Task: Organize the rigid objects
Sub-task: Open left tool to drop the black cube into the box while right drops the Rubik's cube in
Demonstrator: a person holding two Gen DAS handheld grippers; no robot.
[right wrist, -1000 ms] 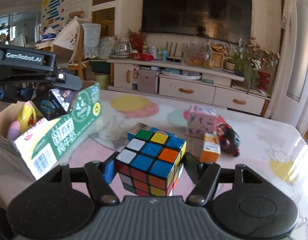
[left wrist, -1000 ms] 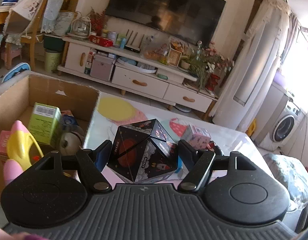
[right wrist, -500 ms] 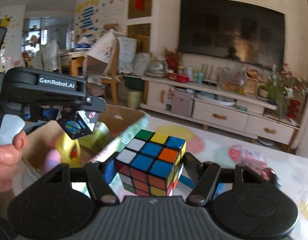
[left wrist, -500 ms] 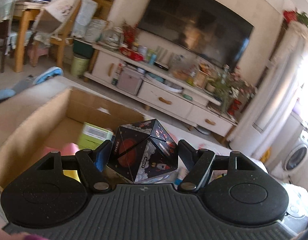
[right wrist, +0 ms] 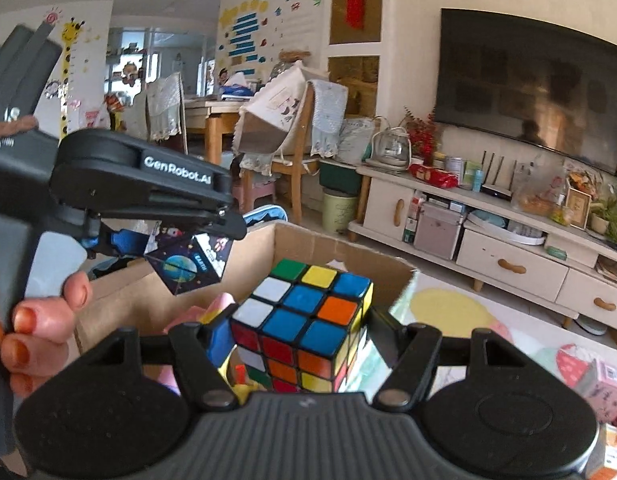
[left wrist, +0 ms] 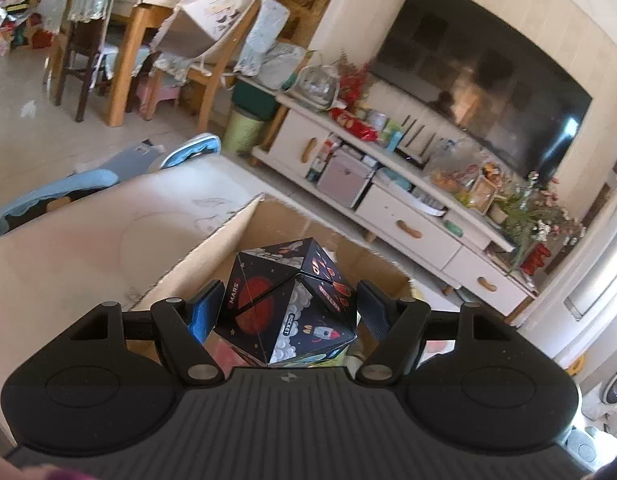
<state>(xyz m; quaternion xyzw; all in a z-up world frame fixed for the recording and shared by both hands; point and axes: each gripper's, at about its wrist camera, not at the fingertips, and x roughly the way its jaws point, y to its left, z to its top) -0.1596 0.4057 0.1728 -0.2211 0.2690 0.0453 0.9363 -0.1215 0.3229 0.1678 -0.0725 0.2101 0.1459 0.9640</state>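
My left gripper (left wrist: 286, 304) is shut on a black space-print puzzle cube (left wrist: 286, 300), held in the air over the open cardboard box (left wrist: 212, 252). The right wrist view shows that same puzzle cube (right wrist: 188, 264) hanging above the box's left side under the left gripper (right wrist: 156, 240), with a hand (right wrist: 32, 320) on its handle. My right gripper (right wrist: 298, 328) is shut on a colourful Rubik's cube (right wrist: 304, 320), just in front of the cardboard box (right wrist: 340, 256). Pink and yellow toys (right wrist: 212, 312) lie inside the box, mostly hidden.
The box stands on a pale patterned table (right wrist: 448, 312). A small pink box (right wrist: 600, 384) and an orange carton (right wrist: 612, 448) sit at the table's right. Behind are a white TV cabinet (right wrist: 508, 248), a television, wooden chairs (right wrist: 296, 152) and a green bin.
Both grippers have swung left with their cubes. The box now lies straight ahead of the right gripper, and the left gripper's cube hangs over the box's left wall.
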